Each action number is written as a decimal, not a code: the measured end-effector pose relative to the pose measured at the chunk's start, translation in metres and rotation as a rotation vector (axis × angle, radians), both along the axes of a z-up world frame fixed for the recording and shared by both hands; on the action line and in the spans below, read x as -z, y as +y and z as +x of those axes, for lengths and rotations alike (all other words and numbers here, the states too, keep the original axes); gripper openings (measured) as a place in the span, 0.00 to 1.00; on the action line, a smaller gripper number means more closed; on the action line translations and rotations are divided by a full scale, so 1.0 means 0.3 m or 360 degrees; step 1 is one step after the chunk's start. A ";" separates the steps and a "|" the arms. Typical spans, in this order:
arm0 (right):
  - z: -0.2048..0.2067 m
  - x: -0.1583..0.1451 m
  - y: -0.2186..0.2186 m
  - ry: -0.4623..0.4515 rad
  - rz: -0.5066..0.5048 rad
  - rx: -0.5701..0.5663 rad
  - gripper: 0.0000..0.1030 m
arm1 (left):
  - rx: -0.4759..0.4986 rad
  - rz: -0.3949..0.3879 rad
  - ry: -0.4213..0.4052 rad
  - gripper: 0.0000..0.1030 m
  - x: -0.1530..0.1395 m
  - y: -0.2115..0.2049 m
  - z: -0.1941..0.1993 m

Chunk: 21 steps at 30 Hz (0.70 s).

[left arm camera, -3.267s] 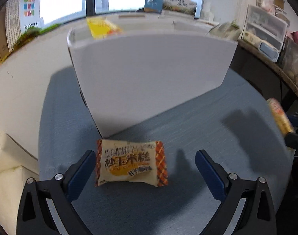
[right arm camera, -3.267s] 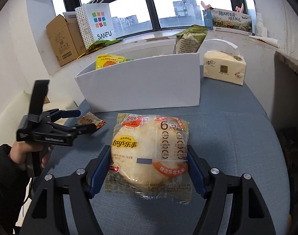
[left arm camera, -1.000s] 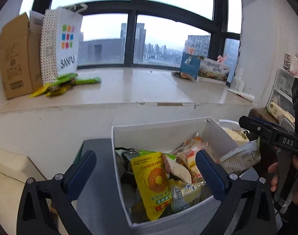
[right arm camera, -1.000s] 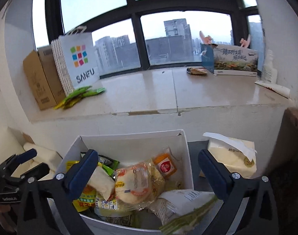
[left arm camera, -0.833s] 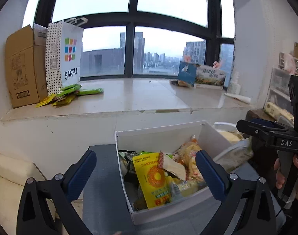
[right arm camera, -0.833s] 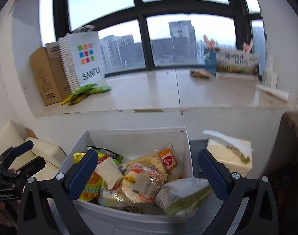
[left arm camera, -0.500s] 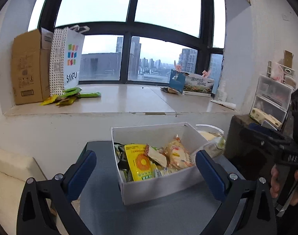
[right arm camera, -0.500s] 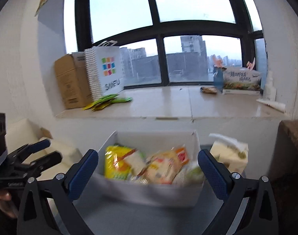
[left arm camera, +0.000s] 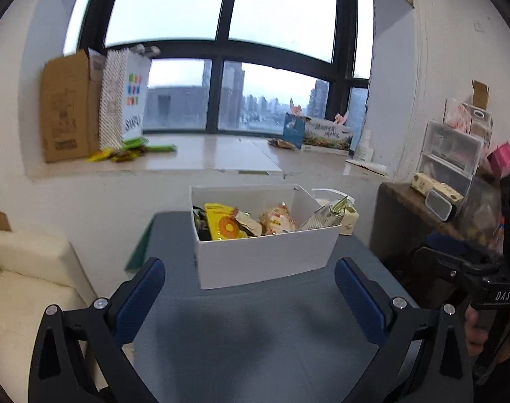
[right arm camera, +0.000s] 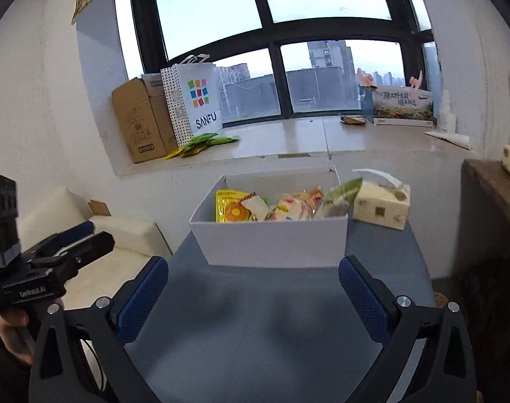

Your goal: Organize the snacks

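Observation:
A white box (left arm camera: 265,258) stands on the blue-grey table (left arm camera: 255,336) and holds several snack packets, among them a yellow packet (left arm camera: 221,226) and a green-white bag (left arm camera: 325,218). The box also shows in the right wrist view (right arm camera: 275,243), with the yellow packet (right arm camera: 231,210) at its left. My left gripper (left arm camera: 251,302) is open and empty, held back from the box above the table. My right gripper (right arm camera: 255,295) is open and empty, also back from the box. The left gripper's body shows in the right wrist view (right arm camera: 53,258).
A tissue pack (right arm camera: 380,205) lies right of the box. A cream sofa (left arm camera: 23,288) stands left of the table. The windowsill holds a cardboard box (right arm camera: 142,121), a SANFU bag (right arm camera: 196,100) and green packets (right arm camera: 201,142). A dark shelf with plastic drawers (left arm camera: 449,154) stands at right.
Both grippers have pulled back and away from the box, which now looks smaller and farther off. The snack packets that lay on the table 3.3 s ago are no longer there.

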State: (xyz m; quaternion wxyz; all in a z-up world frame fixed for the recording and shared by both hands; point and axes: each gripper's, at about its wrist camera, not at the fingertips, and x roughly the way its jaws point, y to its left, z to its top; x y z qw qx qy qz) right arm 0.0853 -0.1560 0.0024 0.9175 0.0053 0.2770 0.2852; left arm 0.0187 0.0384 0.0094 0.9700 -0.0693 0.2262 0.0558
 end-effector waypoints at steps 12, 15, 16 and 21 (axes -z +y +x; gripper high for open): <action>-0.104 0.010 -0.003 -0.0087 -0.0087 -0.0025 1.00 | 0.0113 -0.0042 0.0057 1.00 0.000 -0.076 -0.060; -0.112 0.002 -0.010 -0.0093 -0.0075 -0.0024 1.00 | 0.0111 -0.0028 0.0067 1.00 -0.004 -0.085 -0.053; -0.113 -0.001 -0.012 -0.0099 -0.0077 -0.0020 1.00 | 0.0123 -0.0035 0.0074 1.00 -0.003 -0.087 -0.052; -0.106 0.002 -0.020 -0.0083 -0.0096 0.0019 1.00 | 0.0159 -0.0044 0.0097 1.00 0.001 -0.100 -0.048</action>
